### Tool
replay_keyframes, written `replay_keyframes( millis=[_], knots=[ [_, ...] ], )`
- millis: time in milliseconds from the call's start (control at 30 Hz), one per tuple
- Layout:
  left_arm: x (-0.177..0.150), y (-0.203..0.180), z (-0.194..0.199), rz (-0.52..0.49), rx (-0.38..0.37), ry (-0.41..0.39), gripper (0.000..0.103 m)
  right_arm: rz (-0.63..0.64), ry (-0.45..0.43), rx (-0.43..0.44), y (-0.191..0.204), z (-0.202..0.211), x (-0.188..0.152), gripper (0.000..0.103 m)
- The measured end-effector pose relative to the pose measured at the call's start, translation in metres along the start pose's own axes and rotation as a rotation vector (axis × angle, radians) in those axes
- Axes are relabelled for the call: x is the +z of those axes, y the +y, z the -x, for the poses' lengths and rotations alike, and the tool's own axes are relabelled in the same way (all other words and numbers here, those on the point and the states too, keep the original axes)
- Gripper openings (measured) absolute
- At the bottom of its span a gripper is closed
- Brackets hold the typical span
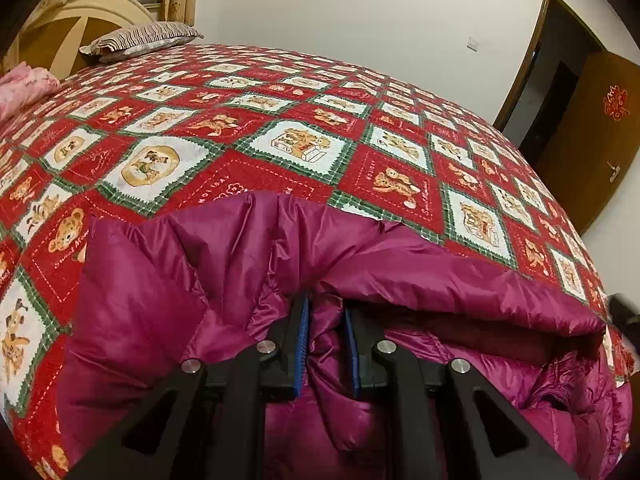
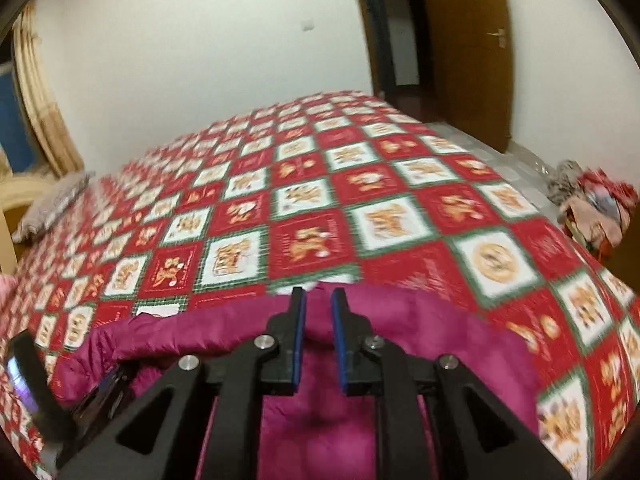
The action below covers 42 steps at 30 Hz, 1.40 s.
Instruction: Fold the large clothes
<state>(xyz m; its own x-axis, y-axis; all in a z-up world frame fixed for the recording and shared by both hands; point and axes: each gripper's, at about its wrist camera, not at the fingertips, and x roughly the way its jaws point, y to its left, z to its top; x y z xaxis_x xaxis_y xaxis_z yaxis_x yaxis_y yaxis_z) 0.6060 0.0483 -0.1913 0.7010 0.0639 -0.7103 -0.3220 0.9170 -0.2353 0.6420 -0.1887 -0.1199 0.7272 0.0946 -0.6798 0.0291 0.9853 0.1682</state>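
Note:
A large magenta down jacket [image 1: 224,280] lies on the bed, partly lifted and folded over toward the far side. My left gripper [image 1: 326,312] is shut on a bunch of the jacket's fabric, which fills the gap between its blue pads. In the right wrist view the same jacket [image 2: 420,340] spreads below my right gripper [image 2: 318,304], which is shut on a ridge of the jacket's edge. The left gripper's body [image 2: 44,392] shows at the lower left of the right wrist view.
The bed is covered by a red, white and green bear-print quilt [image 1: 280,128]. A striped pillow [image 1: 144,40] and a pink cloth [image 1: 20,88] lie near the headboard. A pile of clothes [image 2: 592,204] sits on the floor beside the open door [image 2: 472,48].

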Motion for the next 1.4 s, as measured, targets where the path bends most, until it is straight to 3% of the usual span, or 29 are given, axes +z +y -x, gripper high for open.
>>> replay_keyframes(
  millis=[133, 200, 300, 367, 433, 600, 667, 767, 867, 900, 967, 1067, 1233, 1400],
  knots=[
    [0.001, 0.001, 0.000, 0.003, -0.018, 0.006, 0.022, 0.084, 0.172, 0.003, 0.006, -0.044, -0.032, 0.017],
    [0.003, 0.003, 0.003, -0.001, -0.065, 0.028, 0.026, 0.108, 0.111, 0.022, 0.002, -0.039, -0.046, 0.016],
    [0.007, 0.017, 0.023, 0.003, -0.119, 0.059, 0.026, 0.086, 0.101, 0.029, -0.003, -0.037, -0.050, 0.014],
    [0.013, 0.025, 0.046, 0.010, -0.113, 0.007, 0.044, 0.107, 0.088, 0.011, 0.001, -0.033, -0.053, 0.014],
    [0.023, 0.026, 0.063, 0.018, -0.065, -0.052, 0.052, 0.113, 0.078, 0.003, 0.003, -0.031, -0.055, 0.014],
    [0.063, -0.015, 0.072, -0.025, -0.116, -0.092, 0.057, 0.116, 0.068, -0.002, 0.004, -0.037, -0.050, 0.014],
    [0.069, -0.049, 0.056, -0.140, -0.098, -0.074, 0.083, 0.127, 0.064, -0.013, 0.006, -0.036, -0.052, 0.014],
    [0.055, -0.070, 0.015, -0.256, -0.029, 0.005, 0.083, 0.131, 0.059, -0.016, 0.006, -0.035, -0.053, 0.014],
    [0.027, -0.060, -0.027, -0.288, 0.063, 0.094, 0.083, 0.125, 0.059, -0.009, 0.005, -0.034, -0.053, 0.014],
    [0.022, -0.049, -0.037, -0.252, 0.037, 0.135, 0.084, 0.123, 0.058, -0.007, 0.005, -0.034, -0.053, 0.014],
    [0.023, -0.042, -0.030, -0.210, 0.014, 0.083, 0.084, 0.130, 0.053, -0.008, 0.006, -0.033, -0.053, 0.014],
    [0.018, -0.049, -0.033, -0.255, 0.055, 0.082, 0.085, 0.128, 0.053, -0.006, 0.005, -0.033, -0.053, 0.014],
    [0.016, -0.045, -0.033, -0.247, 0.045, 0.067, 0.086, 0.101, 0.048, 0.000, 0.003, -0.028, -0.051, 0.014],
    [0.018, -0.048, -0.034, -0.248, 0.048, 0.062, 0.086, 0.015, -0.026, -0.014, -0.015, 0.000, -0.040, 0.015]
  ],
)
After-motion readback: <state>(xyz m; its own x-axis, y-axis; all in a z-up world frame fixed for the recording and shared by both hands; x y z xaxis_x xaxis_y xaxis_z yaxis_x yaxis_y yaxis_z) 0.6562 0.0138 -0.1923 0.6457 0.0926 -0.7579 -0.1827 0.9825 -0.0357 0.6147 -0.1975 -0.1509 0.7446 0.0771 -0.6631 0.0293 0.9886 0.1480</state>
